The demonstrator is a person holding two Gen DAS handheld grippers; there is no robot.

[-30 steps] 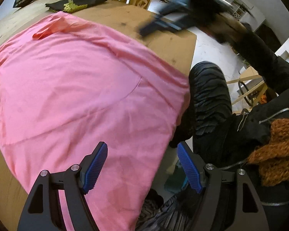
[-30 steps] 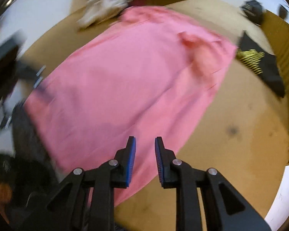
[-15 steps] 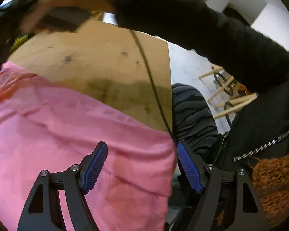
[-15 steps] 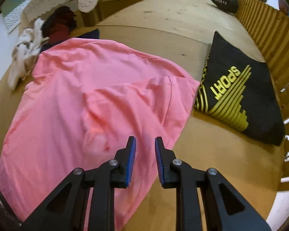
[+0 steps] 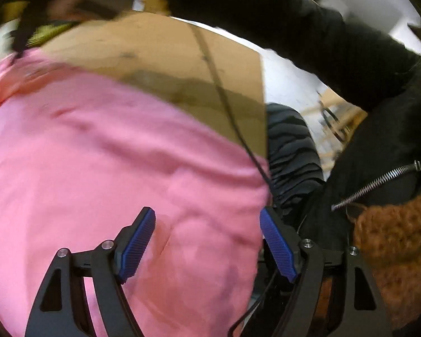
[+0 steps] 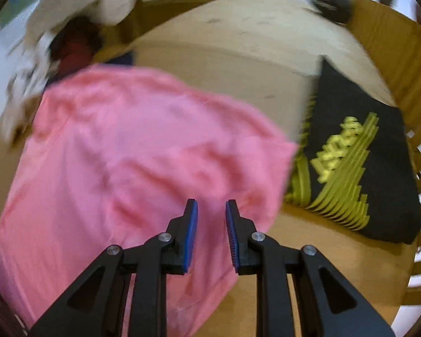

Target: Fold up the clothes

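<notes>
With the pink T-shirt (image 6: 132, 151) spread flat on the table (image 6: 238, 64), the spread left gripper (image 5: 207, 241) and narrowly parted, empty right gripper (image 6: 211, 224) must next pinch opposite garment edges.

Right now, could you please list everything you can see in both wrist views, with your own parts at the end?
Pink shirt: one, pink, spread on the table.
Black shirt: one, black with yellow print, folded, beside the pink shirt.
Clothes pile: one, white and dark red, far left corner.
Black bag: one, black, far end.
Table: one, wooden.
Cable: one, black, across the table.
Left gripper: open, above the pink shirt.
Right gripper: narrow gap, nothing held.
Sleeve: black.
</notes>
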